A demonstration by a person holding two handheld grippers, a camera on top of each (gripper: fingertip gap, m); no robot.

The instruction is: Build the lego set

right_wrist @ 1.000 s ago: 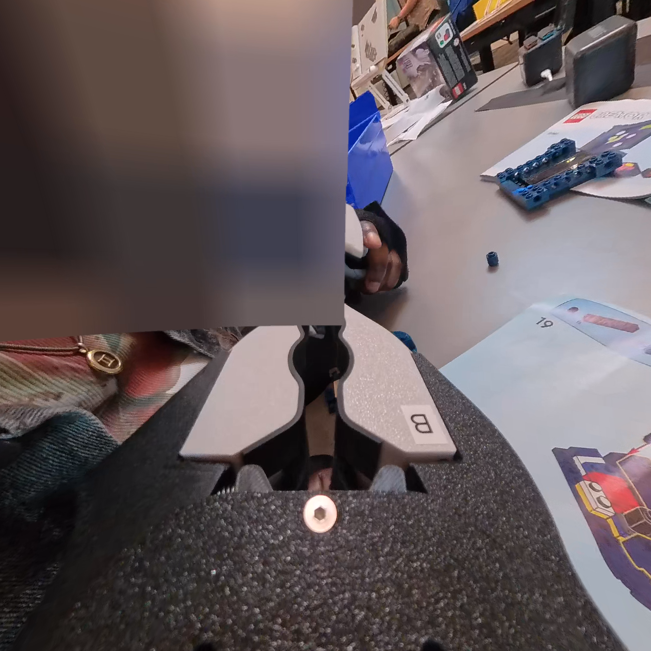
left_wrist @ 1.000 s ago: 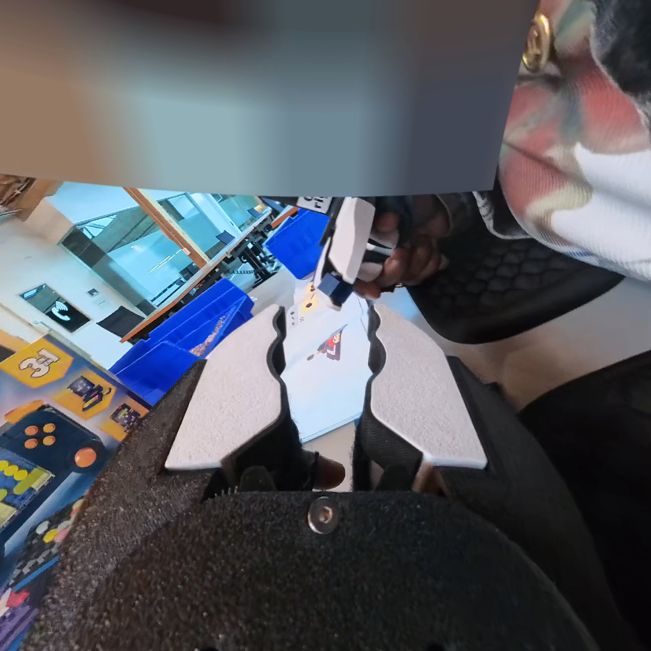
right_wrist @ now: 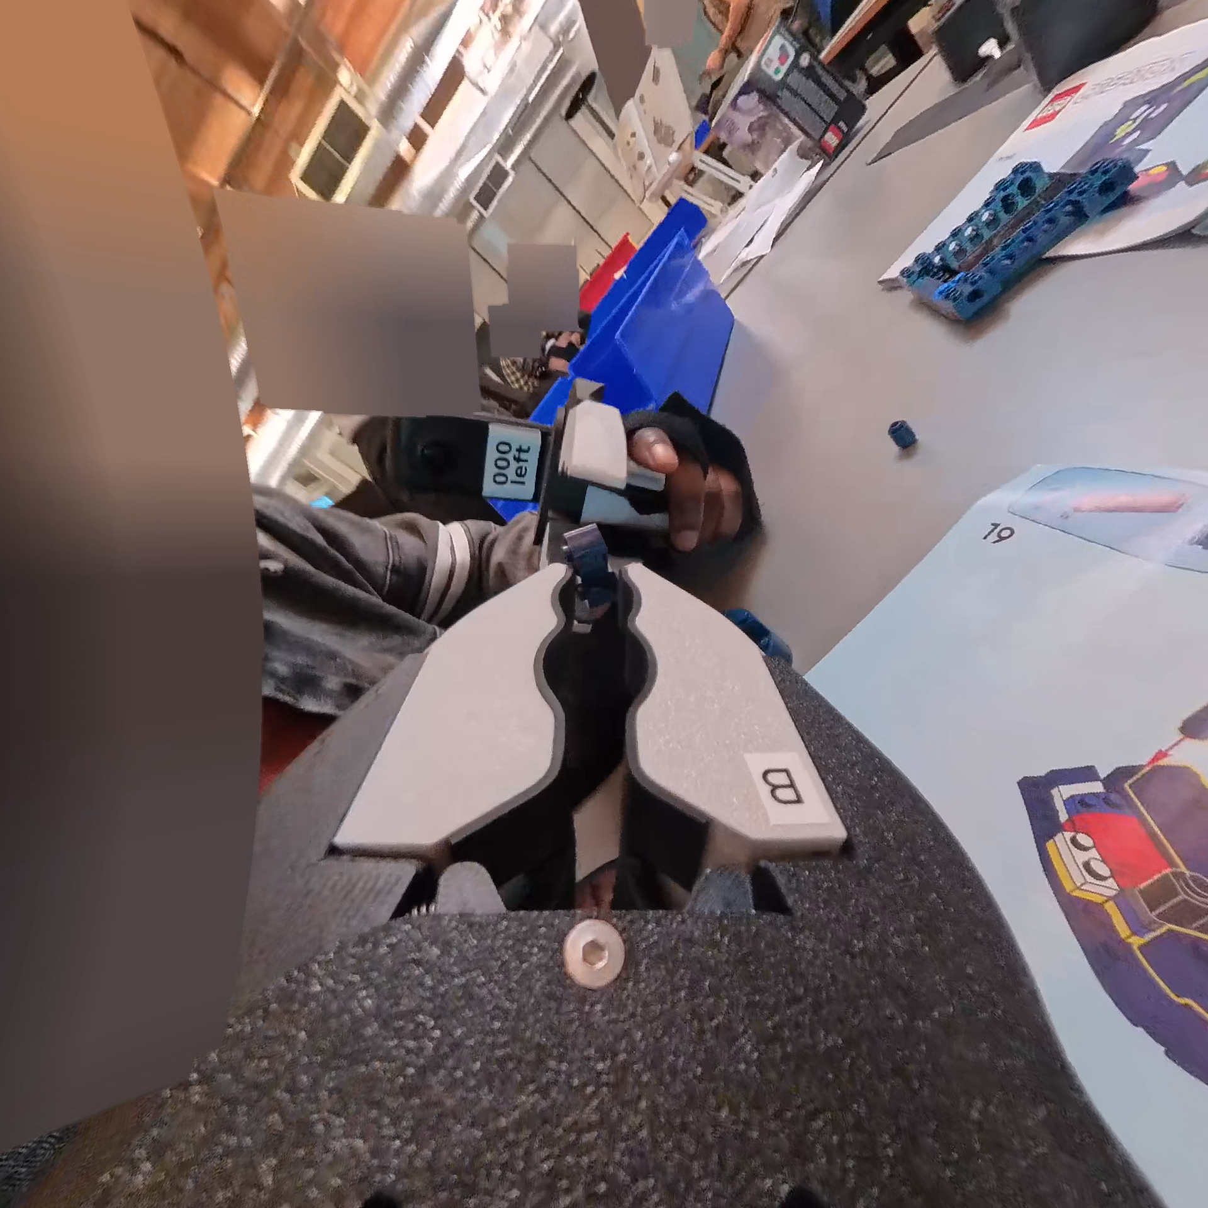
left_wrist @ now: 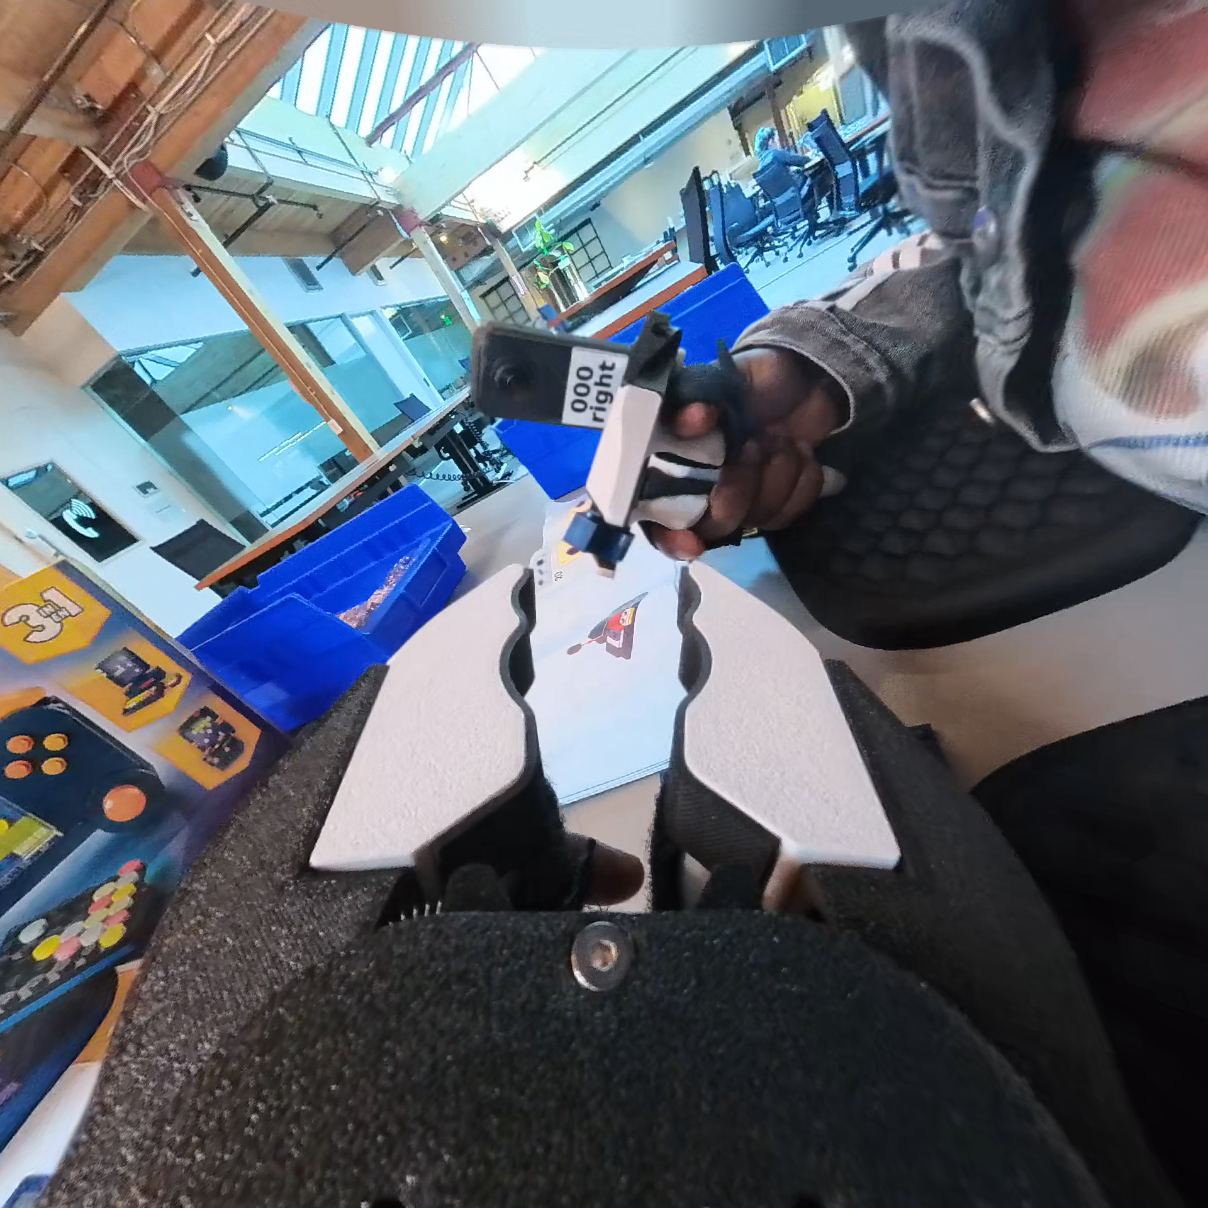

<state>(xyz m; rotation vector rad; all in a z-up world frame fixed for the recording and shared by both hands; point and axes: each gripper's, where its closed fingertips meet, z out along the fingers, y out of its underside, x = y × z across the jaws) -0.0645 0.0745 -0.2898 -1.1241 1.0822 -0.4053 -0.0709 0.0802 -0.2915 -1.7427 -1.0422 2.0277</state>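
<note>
gripping dark blue brick (right_wrist: 590, 575), right fingers (right_wrist: 686, 654)

Matt, grainy grey fingers (right_wrist: 457, 738) on coarse black foam-like body (right_wrist: 588, 1078); bright metal screw (right_wrist: 593, 952). Glossy dark blue plastic piece (right_wrist: 590, 569) pinched at tips. Smooth grey table (right_wrist: 915, 366); satin printed paper booklet (right_wrist: 980, 654). Shiny blue plastic bin (left_wrist: 314, 627). Glossy card box (left_wrist: 78, 752). Raw wood beams (left_wrist: 78, 78).
</note>
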